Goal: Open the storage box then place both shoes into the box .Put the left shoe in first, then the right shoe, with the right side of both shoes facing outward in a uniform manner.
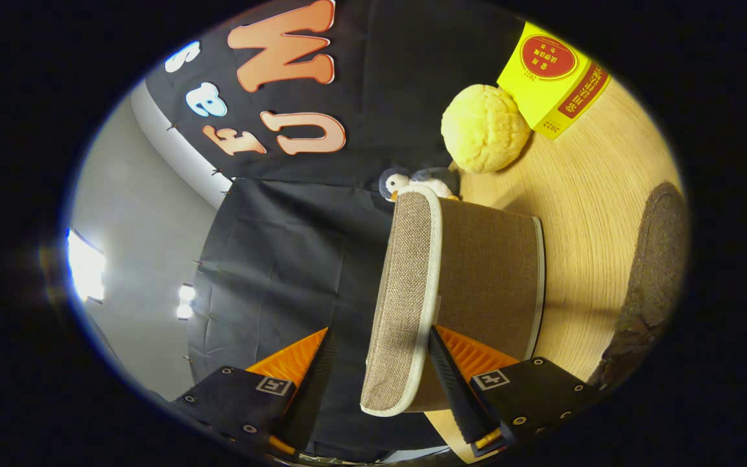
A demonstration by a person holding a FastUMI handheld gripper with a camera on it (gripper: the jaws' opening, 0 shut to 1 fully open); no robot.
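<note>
While the whole scene is sitting rolled onto its side, the gripper (377,353) is holding its two fingers well apart, with the lid (406,305) of the storage box (487,272) lying in the gap between them. One finger (312,376) is standing clear of the lid, against the dark cloth wall (270,259). The other finger (448,376) is lying against the inner side of the lid's pale-trimmed edge, though whether it is actually pressing there cannot be told. So the jaws are spread wide, straddling the lid rather than clamping it.

Moving on across, the brown woven box is resting on the wooden table (594,194), just ahead of the fingers, its lid raised away from the body. Beyond the box, a small penguin toy (415,183) is peeking over its far edge, with a yellow bun-shaped ball (484,130) just past it and a yellow carton (552,78) touching the ball. Well apart from the box, a dark fuzzy shoe (649,272) is lying on the table.
</note>
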